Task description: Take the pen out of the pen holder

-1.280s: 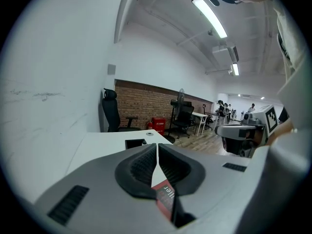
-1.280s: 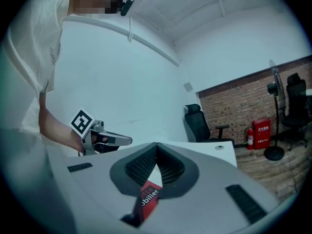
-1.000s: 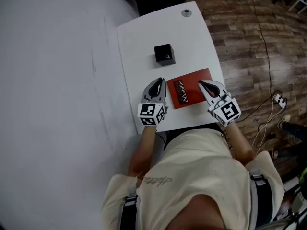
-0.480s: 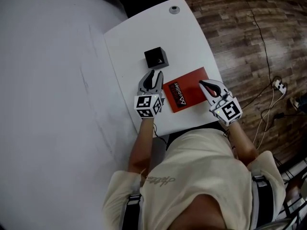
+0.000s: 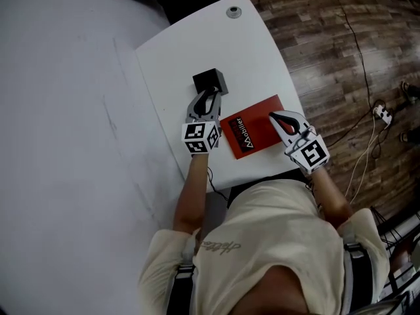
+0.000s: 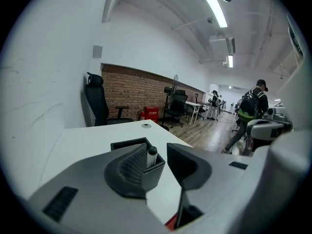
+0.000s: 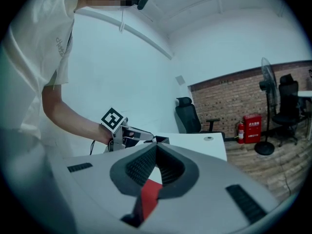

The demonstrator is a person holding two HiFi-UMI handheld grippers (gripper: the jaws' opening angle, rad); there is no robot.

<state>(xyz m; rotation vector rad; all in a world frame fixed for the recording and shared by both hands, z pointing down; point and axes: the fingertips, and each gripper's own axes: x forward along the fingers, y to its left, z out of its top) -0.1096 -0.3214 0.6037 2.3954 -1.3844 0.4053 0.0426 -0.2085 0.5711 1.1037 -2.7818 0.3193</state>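
Note:
The black square pen holder (image 5: 210, 79) stands on the white table (image 5: 249, 51). In the left gripper view a pen (image 6: 152, 155) with a dark cap stands upright in the holder's (image 6: 127, 144) near right corner. My left gripper (image 5: 207, 95) is open, its tips right at the holder's near side. The pen shows in the gap of that gripper (image 6: 157, 151), and the pads do not touch it. My right gripper (image 5: 274, 117) is shut and empty, hovering at the red book's (image 5: 252, 133) right edge. In its own view the right gripper (image 7: 156, 149) has its pads touching each other.
The red book lies close to the table's near edge, between the two grippers. A round cable grommet (image 5: 233, 12) sits at the far end. Wooden floor with cables (image 5: 367, 110) lies to the right. An office chair (image 6: 97, 106) stands behind the table, and a person (image 6: 251, 108) walks far off.
My left gripper has moved forward from the table's near edge to the pen holder, and its jaws have opened. The right gripper has barely shifted.

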